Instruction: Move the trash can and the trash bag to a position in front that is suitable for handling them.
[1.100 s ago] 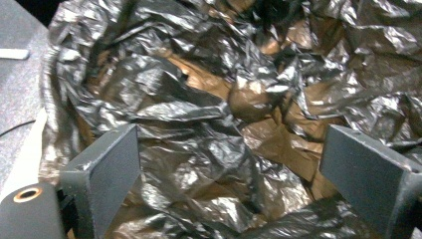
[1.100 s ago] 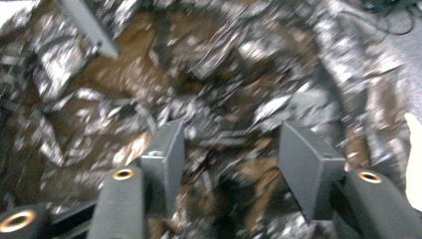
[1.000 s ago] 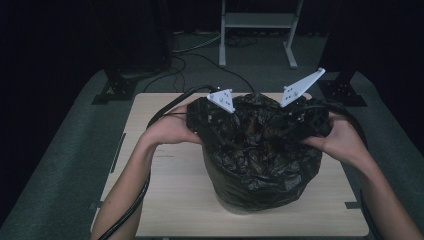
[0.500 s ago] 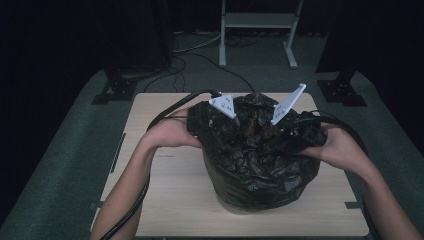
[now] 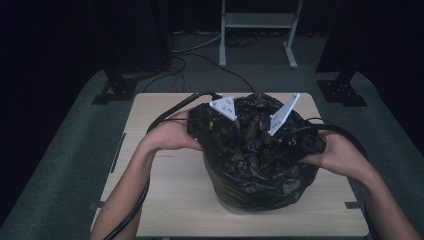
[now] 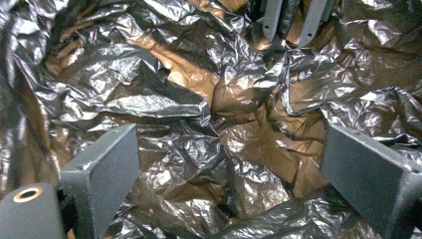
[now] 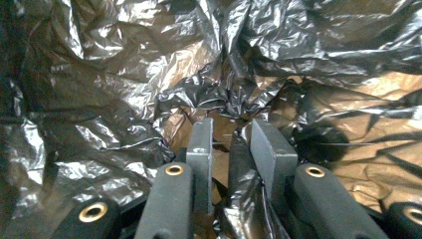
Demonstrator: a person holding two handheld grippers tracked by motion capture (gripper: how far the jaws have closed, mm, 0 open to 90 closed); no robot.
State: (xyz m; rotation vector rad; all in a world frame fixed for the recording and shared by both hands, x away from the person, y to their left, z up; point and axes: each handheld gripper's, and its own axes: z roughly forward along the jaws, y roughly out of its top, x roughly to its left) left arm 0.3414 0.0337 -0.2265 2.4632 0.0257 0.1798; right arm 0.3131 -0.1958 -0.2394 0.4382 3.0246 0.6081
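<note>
Since a second ago the right gripper [image 5: 280,137] has been dipping lower into the mouth of the black bin bag [image 5: 260,175], its grey plate tipping inward, and its jaws have just been closing with a fold of the plastic between them. Going from left to right: the person's left hand [image 5: 172,137] is pressing against the near left side of the bag, which is standing in the middle of the wooden table [image 5: 165,200], and the left gripper [image 6: 224,164] is hanging inside with its jaws wide apart over crumpled film, gripping nothing. Toward the right, the right gripper [image 7: 231,144] is pinching a pleat of the bag [image 7: 239,189] between its pads, jaws nearly together. I would judge the work as barely begun: one side of the rim is being caught, while the left side is waiting to be grasped, and the mouth is gaping open and untidy.
</note>
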